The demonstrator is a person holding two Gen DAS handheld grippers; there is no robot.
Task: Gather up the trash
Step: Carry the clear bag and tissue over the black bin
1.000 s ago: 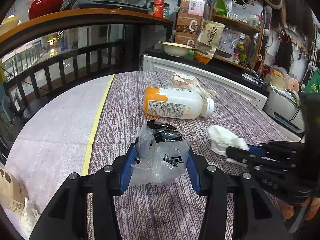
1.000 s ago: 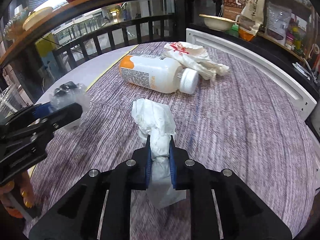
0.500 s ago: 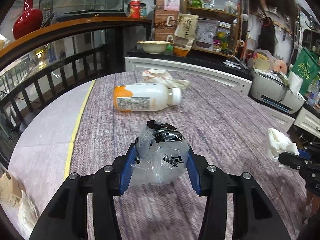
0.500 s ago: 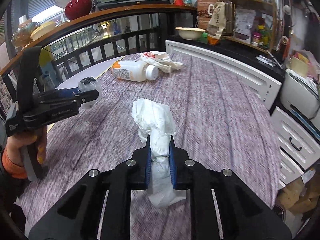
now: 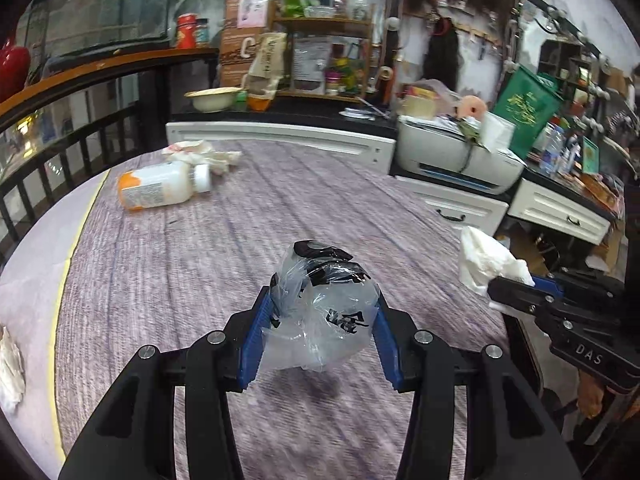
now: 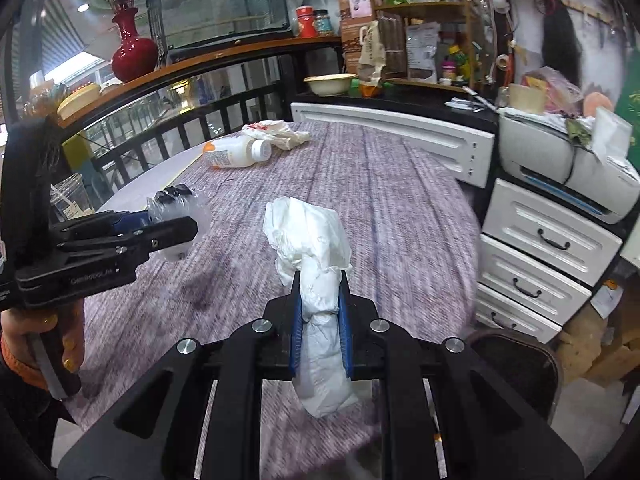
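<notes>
1. A crumpled clear plastic bag with black print (image 5: pixel 320 316) is clamped between the blue pads of the left tongs (image 5: pixel 318 328) and is held in the air above the purple-grey woven worktop (image 5: pixel 224 248).
2. A twisted wad of white tissue paper (image 6: pixel 316 264) is pinched between the narrowly set blue pads of the right tongs (image 6: pixel 321 312); its loose end is seen hanging below the pads, and it is carried near the right edge of the worktop.
3. In the left wrist view the right tongs are seen at the right, with the tissue wad projecting from their tips beyond the worktop's edge.
4. In the right wrist view the left tongs are seen at the left, gripped by a hand (image 6: pixel 60 344) with yellow-painted nails and an orange cuff.
5. A white plastic bottle with an orange base and a white cap (image 5: pixel 164 190) is left lying on its side at the far side of the worktop.
6. A crumpled white wrapper with red print (image 5: pixel 204 156) is seen just behind the bottle's cap end; whether they touch cannot be told.
7. A dark round bin (image 6: pixel 516 364) is visible on the floor beside the worktop, below white drawers (image 6: pixel 540 252).
</notes>
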